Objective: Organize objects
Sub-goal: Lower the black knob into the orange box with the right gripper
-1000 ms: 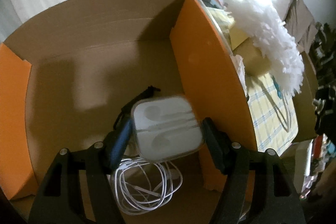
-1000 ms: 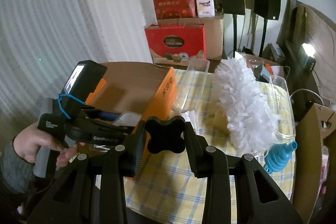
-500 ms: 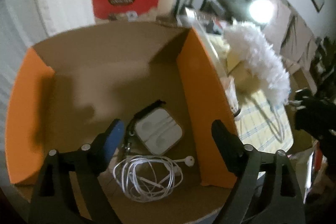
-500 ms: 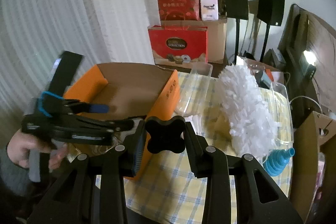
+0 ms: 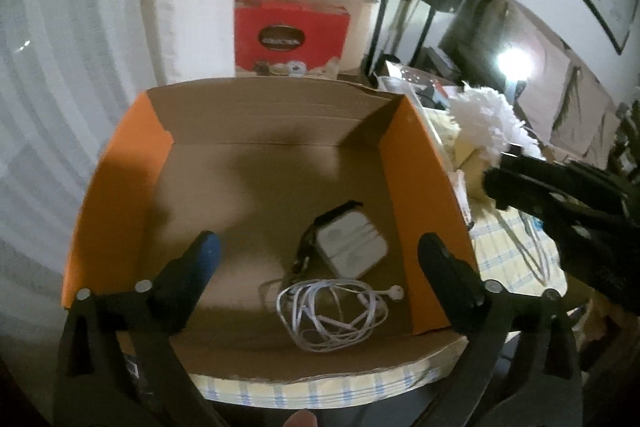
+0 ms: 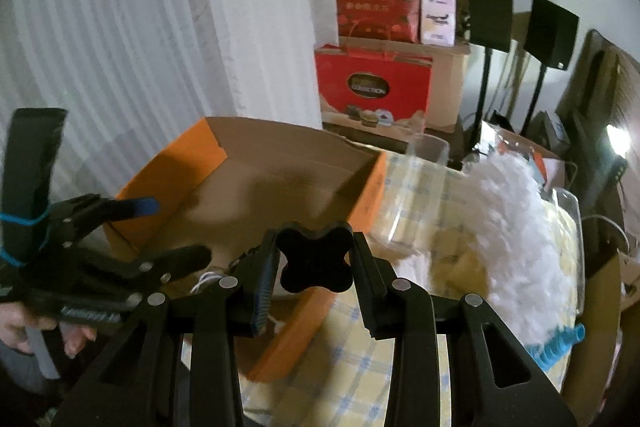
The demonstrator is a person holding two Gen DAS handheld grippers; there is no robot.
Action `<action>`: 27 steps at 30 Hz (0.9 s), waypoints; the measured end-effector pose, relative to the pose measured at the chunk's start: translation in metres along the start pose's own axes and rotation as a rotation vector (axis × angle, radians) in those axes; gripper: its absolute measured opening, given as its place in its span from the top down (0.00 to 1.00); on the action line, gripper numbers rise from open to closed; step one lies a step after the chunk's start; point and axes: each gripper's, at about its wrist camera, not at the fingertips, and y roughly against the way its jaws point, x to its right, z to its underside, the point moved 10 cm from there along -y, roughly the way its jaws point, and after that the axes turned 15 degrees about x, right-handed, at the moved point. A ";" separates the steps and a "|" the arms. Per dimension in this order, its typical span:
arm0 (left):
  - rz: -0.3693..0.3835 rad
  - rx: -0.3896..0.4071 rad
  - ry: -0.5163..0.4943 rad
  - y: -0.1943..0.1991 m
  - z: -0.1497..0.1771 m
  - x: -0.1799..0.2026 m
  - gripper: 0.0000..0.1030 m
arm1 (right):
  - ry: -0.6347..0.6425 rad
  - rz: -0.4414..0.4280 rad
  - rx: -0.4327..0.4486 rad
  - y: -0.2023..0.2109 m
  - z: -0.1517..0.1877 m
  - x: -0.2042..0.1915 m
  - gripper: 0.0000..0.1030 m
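Left wrist view, lower centre: left gripper (image 5: 318, 259) jaws wide apart, empty, above open orange cardboard box (image 5: 116, 187); white square earphone case (image 5: 352, 245) and tangled white earphone cable (image 5: 332, 311) on box floor, lower right, just beside each other. Contents nearly hidden in right wrist view. There, lower centre: right gripper (image 6: 314, 267) clamped on black four-lobed knob (image 6: 314, 257). Red gift box (image 6: 374, 87), upper centre: label blurred, unreadable. White fluffy duster (image 6: 520, 227) at right on checked tablecloth (image 6: 340, 367).
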 end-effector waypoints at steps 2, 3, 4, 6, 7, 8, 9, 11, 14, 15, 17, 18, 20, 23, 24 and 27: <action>-0.004 0.002 0.008 0.001 0.003 -0.004 0.03 | 0.010 0.002 -0.014 -0.013 0.001 -0.002 0.65; -0.006 0.001 0.011 0.001 0.005 -0.006 0.03 | 0.013 0.005 -0.020 -0.019 0.002 -0.003 0.65; -0.006 -0.001 0.012 0.001 0.006 -0.007 0.02 | 0.019 0.009 -0.028 -0.025 0.002 -0.002 0.65; -0.012 -0.003 0.014 0.000 0.008 -0.010 0.02 | 0.026 0.016 -0.039 -0.038 0.002 -0.002 0.65; -0.013 -0.004 0.015 0.000 0.009 -0.011 0.02 | 0.030 0.018 -0.042 -0.044 0.002 -0.002 0.65; -0.011 -0.005 0.019 -0.001 0.010 -0.012 0.02 | 0.032 0.021 -0.043 -0.048 0.002 -0.002 0.65; -0.010 -0.007 0.022 -0.001 0.010 -0.013 0.02 | 0.035 0.024 -0.046 -0.052 0.002 -0.001 0.65; -0.008 -0.008 0.026 -0.002 0.011 -0.013 0.02 | 0.039 0.034 -0.053 -0.059 0.003 0.000 0.65; -0.001 -0.017 0.016 -0.004 0.013 -0.013 0.01 | 0.034 0.049 -0.061 -0.062 0.005 0.002 0.65; 0.002 -0.022 0.013 -0.005 0.013 -0.013 0.00 | 0.033 0.050 -0.058 -0.061 0.006 0.002 0.65; -0.002 -0.019 0.011 -0.005 0.013 -0.014 0.00 | 0.035 0.056 -0.055 -0.058 0.005 0.003 0.65; -0.002 -0.017 0.013 -0.005 0.012 -0.015 0.00 | 0.038 0.059 -0.053 -0.055 0.005 0.003 0.65; 0.013 -0.013 0.025 -0.004 0.011 -0.013 0.00 | 0.038 0.061 -0.046 -0.049 0.003 0.004 0.65; 0.019 -0.001 0.020 -0.002 0.009 -0.010 0.00 | 0.029 0.060 -0.031 -0.039 0.000 0.006 0.64; 0.017 0.003 0.011 -0.001 0.008 -0.009 0.00 | 0.027 0.061 -0.027 -0.036 -0.001 0.006 0.64; 0.014 0.012 -0.008 0.002 0.007 -0.003 0.00 | 0.012 0.061 -0.014 -0.022 -0.003 0.009 0.62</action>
